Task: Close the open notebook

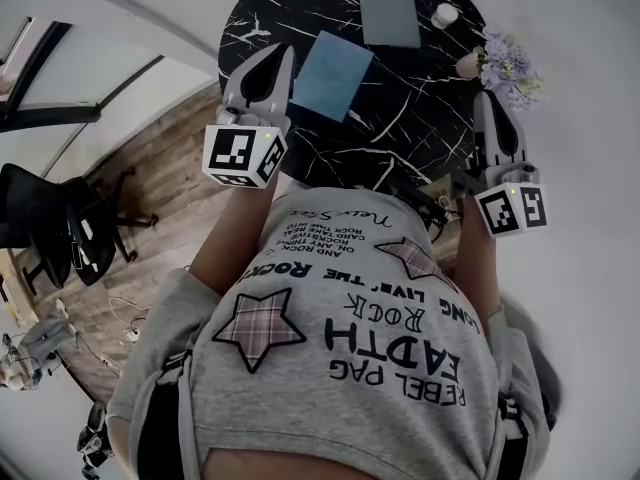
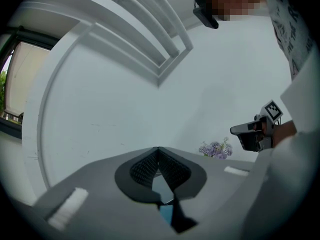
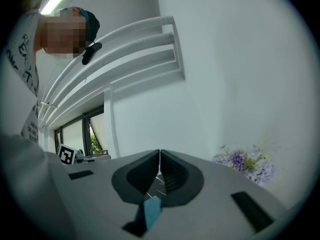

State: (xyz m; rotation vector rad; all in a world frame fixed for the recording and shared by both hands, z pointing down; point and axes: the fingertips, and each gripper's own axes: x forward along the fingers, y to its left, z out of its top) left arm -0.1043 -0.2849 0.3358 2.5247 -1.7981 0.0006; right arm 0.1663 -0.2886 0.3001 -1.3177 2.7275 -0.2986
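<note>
The left gripper (image 1: pixel 279 62) is held level with its fingers pressed together; nothing is pinched between them. The right gripper (image 1: pixel 488 103) is likewise held level, its fingers closed tip to tip on nothing. The blue notebook (image 1: pixel 334 74) is located on the round black marble table (image 1: pixel 270 8), lying flat with its cover closed, just beside the left gripper in the head view. A second, grey-blue notebook (image 1: pixel 389 13) is laid closed farther back. A bunch of lilac flowers (image 1: pixel 508 68) is positioned at the table's right rim, near the right gripper.
</note>
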